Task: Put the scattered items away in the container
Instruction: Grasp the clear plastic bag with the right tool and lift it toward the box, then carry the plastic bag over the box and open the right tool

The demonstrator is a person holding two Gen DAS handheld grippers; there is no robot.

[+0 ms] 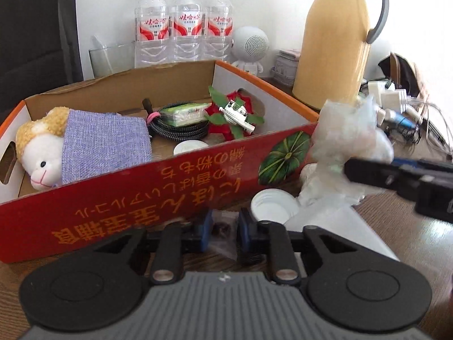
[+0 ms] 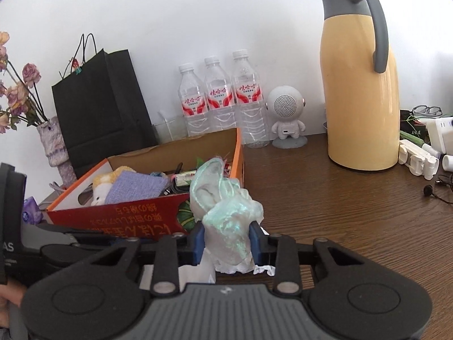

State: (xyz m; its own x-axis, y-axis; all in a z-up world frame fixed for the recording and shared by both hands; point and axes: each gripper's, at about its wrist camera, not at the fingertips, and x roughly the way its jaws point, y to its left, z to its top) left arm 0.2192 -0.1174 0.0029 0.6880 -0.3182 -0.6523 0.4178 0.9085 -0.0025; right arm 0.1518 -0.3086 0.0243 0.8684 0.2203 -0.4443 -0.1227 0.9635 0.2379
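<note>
**Box mostly filled; two grippers on the last loose bits**

The cardboard box (image 1: 158,175) stood on the wooden table (image 2: 325,204), and much of the tidying looked done. Inside it lay a plush toy (image 1: 36,153) under a purple cloth pouch (image 1: 104,144) at the left, with a coiled black cable (image 1: 175,130), a green tissue pack (image 1: 184,112), a red-and-green fabric flower (image 1: 226,113), a white clip (image 1: 237,114) and a small white lid (image 1: 189,146) toward the right.

What remained sat outside, just near the box's front wall. The right gripper (image 2: 226,245) had its jaws closed on a crumpled iridescent plastic wrapper (image 2: 226,215), the pads pressing it from both sides at the box's near right corner. The left gripper (image 1: 225,231) had narrowed its jaws around a small clear packet with something dark inside (image 1: 222,228), lying on the table against the front of the box; whether the pads truly pinched it I could not tell. Just right of it lay a white bottle cap (image 1: 273,205), open side up, and a flat white sheet (image 1: 339,232), both still to go in.

By my reckoning, lifting the two gripped things over the front wall was the work in hand.
</note>
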